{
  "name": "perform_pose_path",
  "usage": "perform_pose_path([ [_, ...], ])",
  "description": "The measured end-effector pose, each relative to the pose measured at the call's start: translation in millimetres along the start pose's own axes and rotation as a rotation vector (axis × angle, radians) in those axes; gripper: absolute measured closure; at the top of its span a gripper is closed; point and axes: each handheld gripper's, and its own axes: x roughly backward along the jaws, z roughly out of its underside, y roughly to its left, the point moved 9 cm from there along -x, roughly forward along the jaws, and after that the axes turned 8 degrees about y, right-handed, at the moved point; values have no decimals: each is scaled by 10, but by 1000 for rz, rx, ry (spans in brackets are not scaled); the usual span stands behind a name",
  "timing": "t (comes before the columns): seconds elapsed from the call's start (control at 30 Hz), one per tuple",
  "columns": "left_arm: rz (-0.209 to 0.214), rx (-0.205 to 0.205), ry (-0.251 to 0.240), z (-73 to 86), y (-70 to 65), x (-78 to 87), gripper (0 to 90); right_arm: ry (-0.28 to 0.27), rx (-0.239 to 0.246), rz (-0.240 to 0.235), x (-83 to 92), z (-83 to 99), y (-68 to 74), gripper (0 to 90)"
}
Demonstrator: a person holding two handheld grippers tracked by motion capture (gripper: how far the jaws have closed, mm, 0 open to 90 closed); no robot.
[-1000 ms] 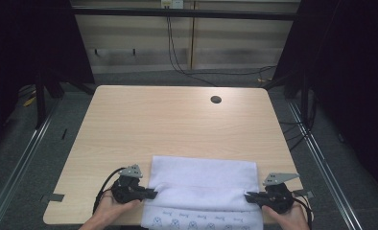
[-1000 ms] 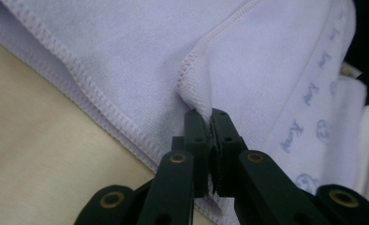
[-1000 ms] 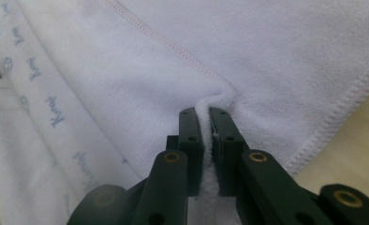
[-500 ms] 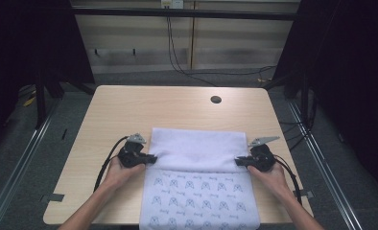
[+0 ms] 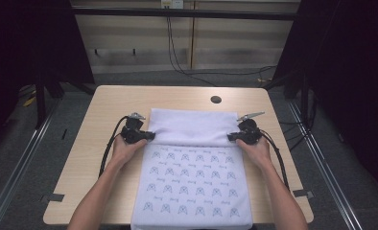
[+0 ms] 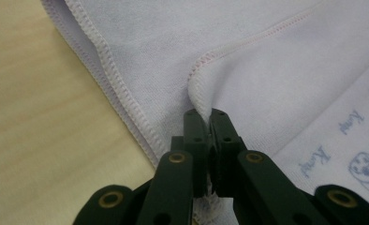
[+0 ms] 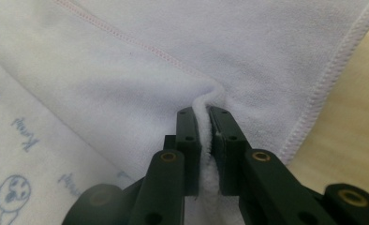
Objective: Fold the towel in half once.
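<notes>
Both tongs, left (image 5: 148, 135) and right (image 5: 231, 137), pinch opposite edges of the pale lilac printed cloth towel (image 5: 193, 187) folded on the light wooden surface (image 5: 96, 158).

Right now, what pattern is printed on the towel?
Small blue animal faces with words on the white towel, clearest in the high view.

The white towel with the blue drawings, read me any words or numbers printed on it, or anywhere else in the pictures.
White towel with blue printed drawings: a short blue word repeats beside each small face drawing, seen tilted and blurred in both gripper views; it cannot be read with certainty.
Light wooden table: no text.
</notes>
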Motion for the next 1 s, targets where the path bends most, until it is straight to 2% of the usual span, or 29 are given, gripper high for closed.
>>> perform_pose_path([
  [0.03, -9, 12, -12, -41, 28, -23, 874, -6, -13, 8, -29, -48, -35, 829],
  [0.07, -24, -1, -2, -66, 70, -35, 874, -11, -37, 10, -54, -90, -71, 829],
  [0.13, -37, 19, -7, -118, 121, -64, 874, -29, -78, 33, -105, -171, -150, 825],
  [0.17, -43, 14, -2, -126, 138, -65, 874, -31, -85, 53, -129, -212, -177, 815],
  [0.23, -48, 22, -7, -135, 142, -70, 874, -21, -84, 101, -167, -289, -187, 806],
  [0.3, -46, 30, -14, -109, 164, -45, 874, -22, -73, 118, -188, -333, -156, 818],
  [0.37, -20, 49, -33, -79, 181, -12, 873, -40, -59, 86, -170, -331, -122, 828],
  [0.43, -1, 67, -50, -62, 183, 19, 873, -86, -62, 63, -77, -335, -146, 834],
  [0.53, 2, 33, -55, -69, 103, 85, 872, -185, -95, -21, 161, -372, -157, 837],
  [0.6, 23, -4, -77, -93, -16, 195, 872, -222, -87, -46, 293, -388, -147, 839],
  [0.67, 31, -24, -98, -118, -87, 326, 872, -255, -67, -75, 438, -396, -122, 840],
  [0.7, 31, -47, -103, -131, -111, 438, 873, -266, -62, -78, 482, -400, -113, 841],
  [0.8, 58, -60, -149, -173, -191, 702, 873, -297, -30, -103, 666, -413, -45, 842],
  [1.0, 78, -96, -232, -213, -363, 1166, 872, -349, 62, -128, 1125, -468, 184, 844],
])
